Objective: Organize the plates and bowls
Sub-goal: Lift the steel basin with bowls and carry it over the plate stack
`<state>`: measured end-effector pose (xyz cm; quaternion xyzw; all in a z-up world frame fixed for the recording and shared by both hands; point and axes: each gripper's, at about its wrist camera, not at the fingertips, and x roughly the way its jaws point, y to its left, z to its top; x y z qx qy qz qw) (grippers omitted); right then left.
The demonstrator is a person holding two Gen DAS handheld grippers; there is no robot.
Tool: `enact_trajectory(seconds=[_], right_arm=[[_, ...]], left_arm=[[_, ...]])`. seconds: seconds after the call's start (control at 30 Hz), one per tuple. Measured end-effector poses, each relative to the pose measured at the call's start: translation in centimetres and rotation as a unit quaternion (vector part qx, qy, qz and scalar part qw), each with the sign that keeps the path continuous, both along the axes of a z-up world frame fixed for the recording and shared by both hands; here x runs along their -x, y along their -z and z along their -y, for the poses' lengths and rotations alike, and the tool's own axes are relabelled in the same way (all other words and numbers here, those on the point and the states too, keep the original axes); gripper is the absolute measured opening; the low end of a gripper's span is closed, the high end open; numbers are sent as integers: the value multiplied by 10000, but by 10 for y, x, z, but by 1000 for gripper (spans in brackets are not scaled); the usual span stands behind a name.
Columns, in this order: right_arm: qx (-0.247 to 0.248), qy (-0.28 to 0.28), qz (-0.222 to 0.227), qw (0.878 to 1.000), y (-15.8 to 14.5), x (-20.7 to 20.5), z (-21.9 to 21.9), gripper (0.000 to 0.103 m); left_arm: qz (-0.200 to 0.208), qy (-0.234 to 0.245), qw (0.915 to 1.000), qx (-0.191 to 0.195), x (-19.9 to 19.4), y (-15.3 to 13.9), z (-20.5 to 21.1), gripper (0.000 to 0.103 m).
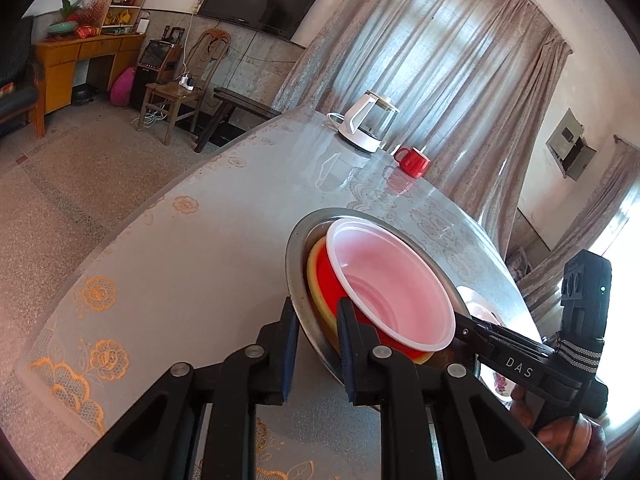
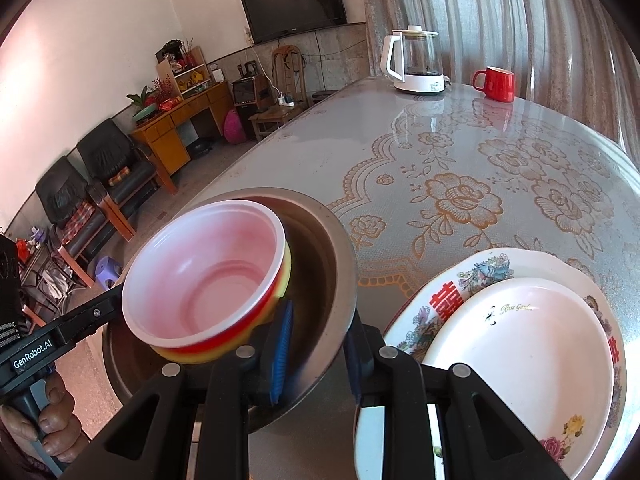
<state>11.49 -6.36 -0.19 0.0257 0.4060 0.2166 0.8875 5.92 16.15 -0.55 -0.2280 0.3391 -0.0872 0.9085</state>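
A steel bowl (image 1: 296, 256) (image 2: 320, 248) holds a yellow bowl (image 1: 314, 276) (image 2: 188, 357). Nested in the yellow one is a red bowl (image 1: 392, 280) (image 2: 200, 272) with a pale pink inside. My left gripper (image 1: 316, 312) is shut on the steel bowl's near rim, one finger outside and one inside. My right gripper (image 2: 320, 316) (image 1: 472, 322) is shut on the opposite rim in the same way. The stack sits tilted by the table's edge. To the right lies a flowered plate (image 2: 480, 268) with a white plate (image 2: 520, 352) on it.
A white and glass kettle (image 1: 368, 124) (image 2: 416, 60) and a red mug (image 1: 414, 162) (image 2: 496, 84) stand at the far end of the lace-patterned table (image 2: 440, 152). Beyond the table's left edge are floor, chairs and a desk. A hand (image 2: 56, 420) holds the left gripper's handle.
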Motion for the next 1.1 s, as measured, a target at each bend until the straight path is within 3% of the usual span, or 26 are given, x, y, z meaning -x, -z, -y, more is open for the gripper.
enact_trajectory(seconds=[0.53,0.9,1.1], right_arm=[[-341,311,293,9985,-27,20,35,25],[-347,928,564,9935,-49,42,94,25],[-308,1357,605,9884,-52,52,129,25]], left_arm=[[486,375,9981,-95,12,-41,30,19],[656,1113,9916,-80,-6,-63,87,20],[553,1519,9868,-54,-17,-62,124,22]])
